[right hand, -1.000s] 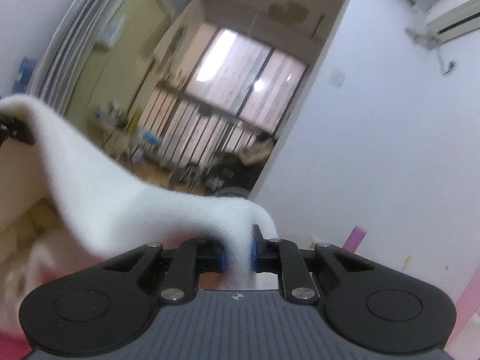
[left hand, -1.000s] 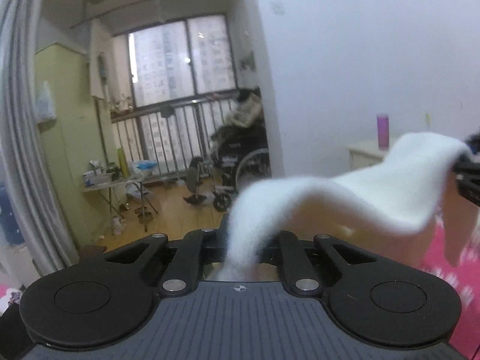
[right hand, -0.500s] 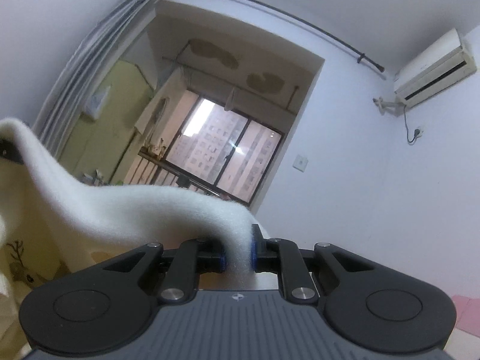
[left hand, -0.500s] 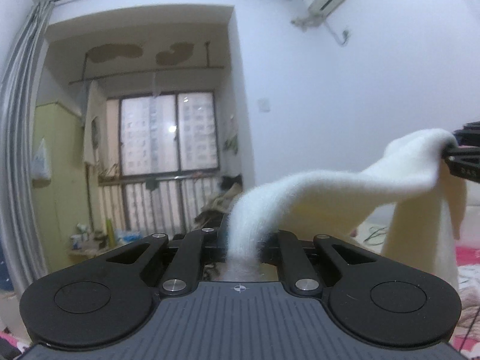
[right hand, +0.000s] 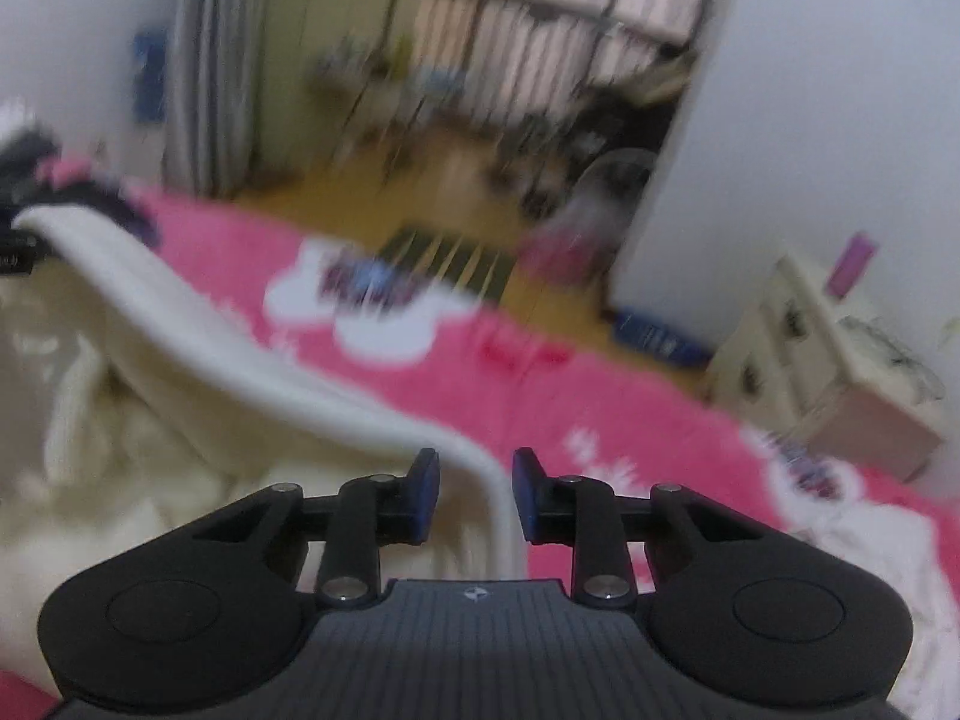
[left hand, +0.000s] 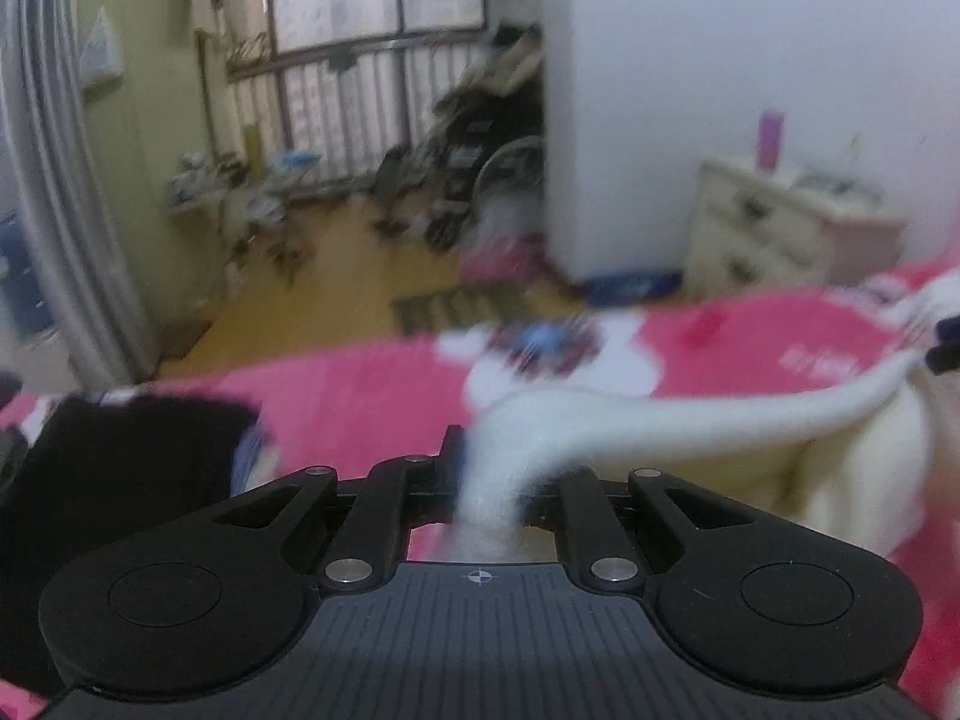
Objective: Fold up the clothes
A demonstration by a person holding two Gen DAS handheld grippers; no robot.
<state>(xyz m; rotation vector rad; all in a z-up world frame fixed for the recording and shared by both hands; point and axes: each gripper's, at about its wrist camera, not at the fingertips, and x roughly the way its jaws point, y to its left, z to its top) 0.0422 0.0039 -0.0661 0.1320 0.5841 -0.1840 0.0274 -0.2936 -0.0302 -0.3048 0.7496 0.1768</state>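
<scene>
A white fluffy garment [left hand: 720,420] stretches between my two grippers, just above a pink patterned bedspread [left hand: 360,396]. My left gripper [left hand: 498,468] is shut on one end of its edge, which bunches between the pads. In the right wrist view the same garment [right hand: 180,330] sags down to the left. Its folded edge runs between the blue pads of my right gripper [right hand: 477,480]. Those jaws are opening, with a gap showing on each side of the cloth. The right gripper's tip [left hand: 948,342] shows at the far right of the left wrist view. Both views are blurred.
A pile of dark clothes [left hand: 120,468] lies on the bed at the left. Beyond the bed stand a cream dresser [right hand: 840,360] with a purple bottle [left hand: 770,138], a grey curtain [left hand: 60,180], a wooden floor and a cluttered balcony with railings.
Both grippers have tipped down from facing the wall and window to facing the bed, and the garment has come down with them. The right gripper's pads have parted from the cloth.
</scene>
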